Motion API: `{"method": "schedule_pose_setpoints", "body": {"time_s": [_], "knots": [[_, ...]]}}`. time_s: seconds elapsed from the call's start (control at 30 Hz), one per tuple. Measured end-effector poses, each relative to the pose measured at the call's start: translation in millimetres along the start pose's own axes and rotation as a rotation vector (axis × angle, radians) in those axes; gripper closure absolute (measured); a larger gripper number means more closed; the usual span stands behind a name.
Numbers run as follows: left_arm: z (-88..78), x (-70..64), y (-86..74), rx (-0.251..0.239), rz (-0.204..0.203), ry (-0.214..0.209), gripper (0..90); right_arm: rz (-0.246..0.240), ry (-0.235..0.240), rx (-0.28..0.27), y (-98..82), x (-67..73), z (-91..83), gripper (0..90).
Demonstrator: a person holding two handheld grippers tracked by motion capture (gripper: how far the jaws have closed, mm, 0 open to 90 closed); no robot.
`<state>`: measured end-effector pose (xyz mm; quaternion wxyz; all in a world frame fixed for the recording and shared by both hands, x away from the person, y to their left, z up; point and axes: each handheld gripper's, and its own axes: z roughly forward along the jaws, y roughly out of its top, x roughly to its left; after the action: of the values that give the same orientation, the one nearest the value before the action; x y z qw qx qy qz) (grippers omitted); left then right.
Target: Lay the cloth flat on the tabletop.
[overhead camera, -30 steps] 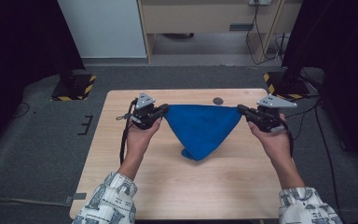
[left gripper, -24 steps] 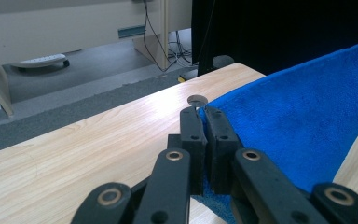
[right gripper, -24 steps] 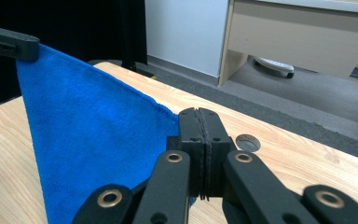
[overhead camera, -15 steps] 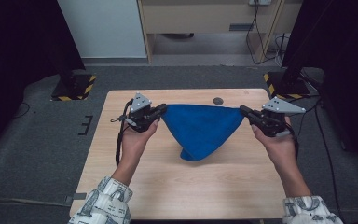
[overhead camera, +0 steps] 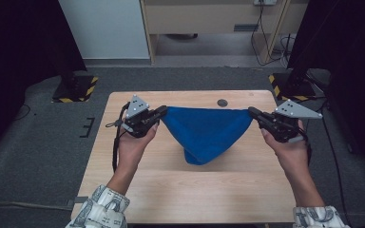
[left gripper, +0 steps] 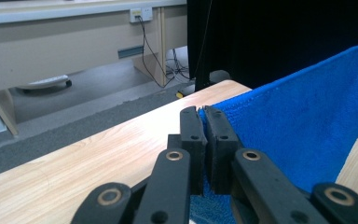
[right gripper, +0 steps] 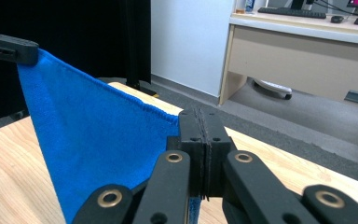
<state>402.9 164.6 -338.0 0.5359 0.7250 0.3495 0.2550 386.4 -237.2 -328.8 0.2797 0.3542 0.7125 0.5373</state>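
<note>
A: From the high view we log the blue towel (overhead camera: 204,135) stretched between the left gripper (overhead camera: 163,111) and right gripper (overhead camera: 252,112), hanging in a triangle, its tip at the wooden table (overhead camera: 190,194).

B: We add from the left gripper view: jaws pinch the terry corner, loops visible. The right gripper view shows its jaws clamped on the hemmed edge.

A: A small dark disc (overhead camera: 222,102) lies beyond.

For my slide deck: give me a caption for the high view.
Two handheld tools, left tool and right tool, stretch a blue cloth by its corners above a wooden table.
</note>
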Motion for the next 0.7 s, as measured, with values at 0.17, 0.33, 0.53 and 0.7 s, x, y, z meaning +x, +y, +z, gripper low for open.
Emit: {"method": "schedule_pose_setpoints", "body": {"time_s": [0.17, 0.33, 0.53, 0.7], "knots": [[-6.0, -2.9, 1.5, -0.003, 0.011, -0.010, 86.9, -0.014, 0.000, -0.011, 3.9, 2.7, -5.5, 89.6], [-10.9, -5.0, 3.9, -0.014, 0.018, -0.012, 86.9, -0.019, -0.002, -0.020, 6.2, 2.8, -7.8, 89.7], [-23.3, -8.0, 7.8, -0.030, 0.026, -0.025, 86.9, -0.025, 0.003, -0.036, 11.1, 5.3, -15.0, 89.7], [-44.1, -21.8, 13.2, -0.050, 0.055, -0.025, 86.9, -0.043, 0.012, -0.062, 15.3, 12.2, -28.4, 89.7]]}}
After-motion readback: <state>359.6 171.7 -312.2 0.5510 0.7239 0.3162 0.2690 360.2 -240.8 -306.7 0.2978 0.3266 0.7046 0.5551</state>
